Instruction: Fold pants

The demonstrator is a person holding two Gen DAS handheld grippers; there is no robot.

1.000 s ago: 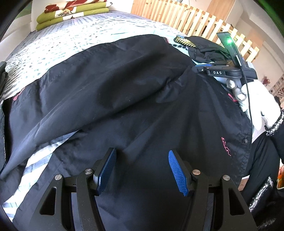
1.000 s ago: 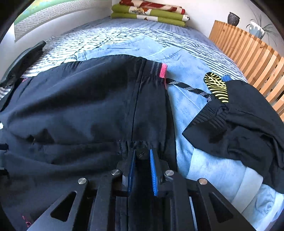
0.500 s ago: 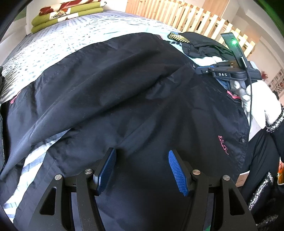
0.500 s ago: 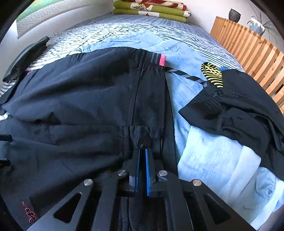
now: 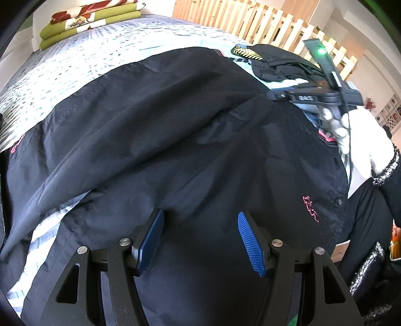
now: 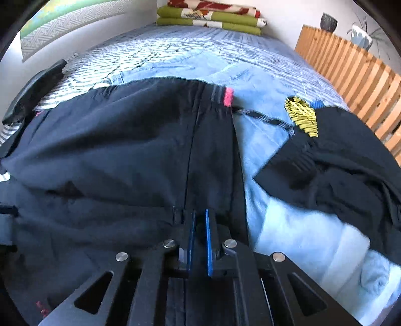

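The black pants [image 5: 175,140] lie spread across the bed [image 6: 175,50], waistband toward the right hand, legs running off to the left. The right gripper [image 6: 199,238] is nearly shut, its jaws having just been closing and then easing a touch, with the waistband fabric at the fly pinched between the blue pads. The left gripper [image 5: 200,238] hangs over the seat of the pants with its jaws standing wide and nothing between them.

To do this step well, I judge the right grip should take both layers of the waistband, not just the top one, and the left should come down on the cloth farther along the same edge before any lift, so the fold line stays straight. Lifting with one pinch alone would likely bunch the fabric.

Count: one pair of black pants in hand; one pair of jeans [image 6: 263,82] beneath and beside them; one more dark garment [image 6: 338,163] with a yellow patch; one stack of folded blankets [image 6: 210,15] at the head of the bed; two grippers.
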